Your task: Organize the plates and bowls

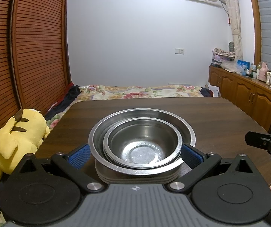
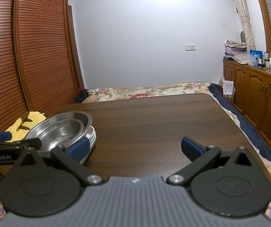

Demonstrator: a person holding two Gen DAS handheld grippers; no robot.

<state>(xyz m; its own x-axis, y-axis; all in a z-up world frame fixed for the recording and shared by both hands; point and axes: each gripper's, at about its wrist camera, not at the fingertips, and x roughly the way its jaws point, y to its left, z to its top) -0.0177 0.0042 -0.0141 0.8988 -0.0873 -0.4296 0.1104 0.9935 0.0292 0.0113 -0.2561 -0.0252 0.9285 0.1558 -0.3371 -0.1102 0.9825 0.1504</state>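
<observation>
A small steel bowl (image 1: 143,143) sits nested in a larger steel bowl (image 1: 186,130), tilted, on a stack of steel plates (image 1: 135,177) on the dark wooden table (image 1: 220,117). My left gripper (image 1: 135,153) is open, its blue pads either side of the stack; I cannot tell if they touch it. The right wrist view shows the bowls (image 2: 59,130) and plates (image 2: 92,138) at the table's left edge. My right gripper (image 2: 135,147) is open and empty over the table (image 2: 154,117), to the right of the stack. It also shows at the left wrist view's right edge (image 1: 267,143).
A yellow plush toy (image 1: 16,138) lies left of the table beside brown louvred wardrobe doors (image 1: 31,56). A floral bed (image 1: 135,92) lies beyond the table. Wooden cabinets (image 1: 248,96) with clutter stand on the right.
</observation>
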